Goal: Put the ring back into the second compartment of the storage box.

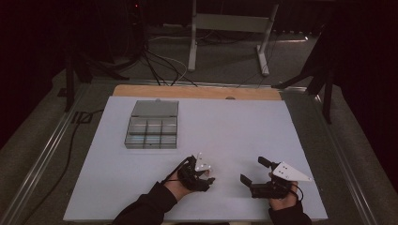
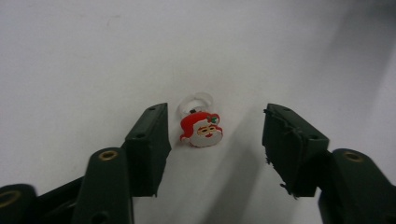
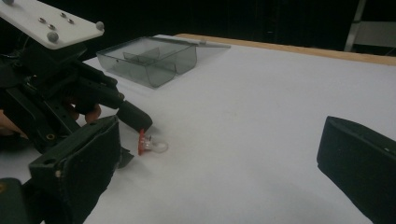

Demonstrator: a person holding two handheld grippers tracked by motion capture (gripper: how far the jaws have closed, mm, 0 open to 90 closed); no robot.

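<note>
Left gripper view looks down on a Santa ring (image 2: 201, 127) that lies flat on the white table (image 2: 84, 60), between the wide-open jaws of the left gripper (image 2: 215, 140), apart from both, probably lined up for a pinch. Its face is glossy red and white; its band is clear plastic. The right gripper (image 1: 257, 174) waits nearby, open and empty. A smoky plastic box (image 1: 152, 125) with compartments stands farther back, lid open.

Left claw (image 1: 206, 176) low over table, jaws spread; right claw (image 1: 252, 172) alongside, jaws wide apart.
</note>
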